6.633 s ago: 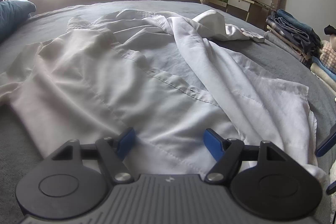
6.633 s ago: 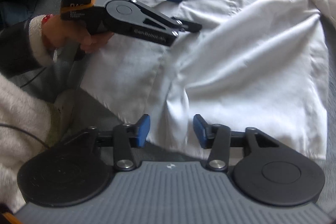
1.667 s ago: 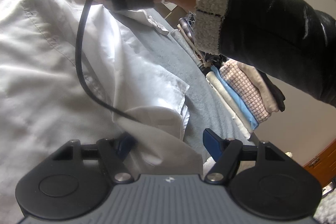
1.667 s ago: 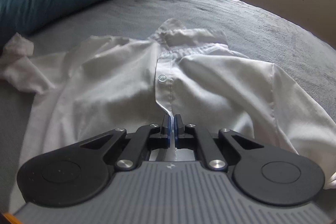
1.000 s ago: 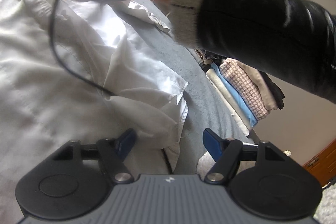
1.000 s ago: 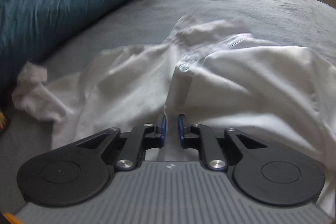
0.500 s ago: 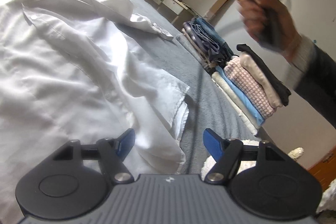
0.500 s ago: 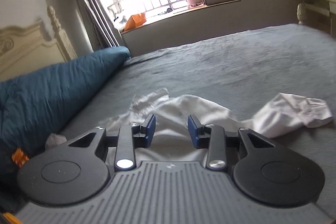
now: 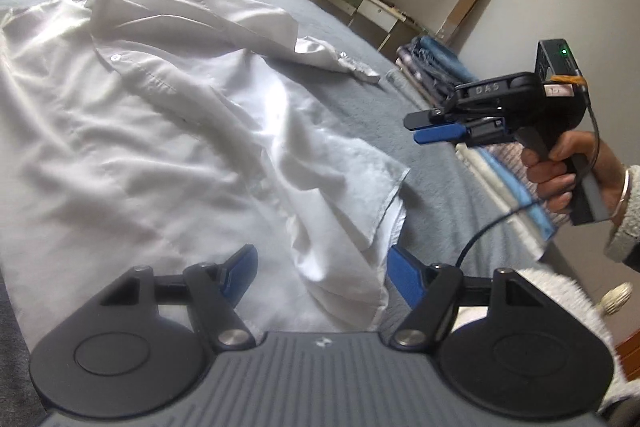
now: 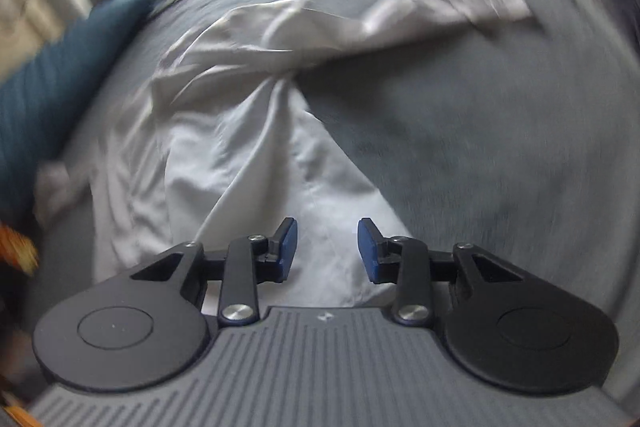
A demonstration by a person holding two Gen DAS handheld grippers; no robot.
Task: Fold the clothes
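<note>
One white shirt (image 9: 168, 131) lies spread and rumpled on the grey bed (image 9: 436, 163), front up, with one sleeve (image 9: 320, 57) thrown out sideways across the cover and its lower hem bunched near the bed's edge. Two hand-held grippers are in view. The left hand-held gripper (image 9: 322, 273) hovers over the hem with its blue pads spread wide and nothing pinched between them. The right hand-held gripper (image 9: 426, 127), gripped by a hand (image 9: 560, 173) with a bangle at the wrist, is up in the air beside the bed; its jaws have just been opening and stand partly apart, empty, clear of the cloth. One stack of folded clothes (image 9: 436, 67) sits along the bed's far side. One dark teal pillow (image 10: 60, 79) rests by the shirt's collar end.
</note>
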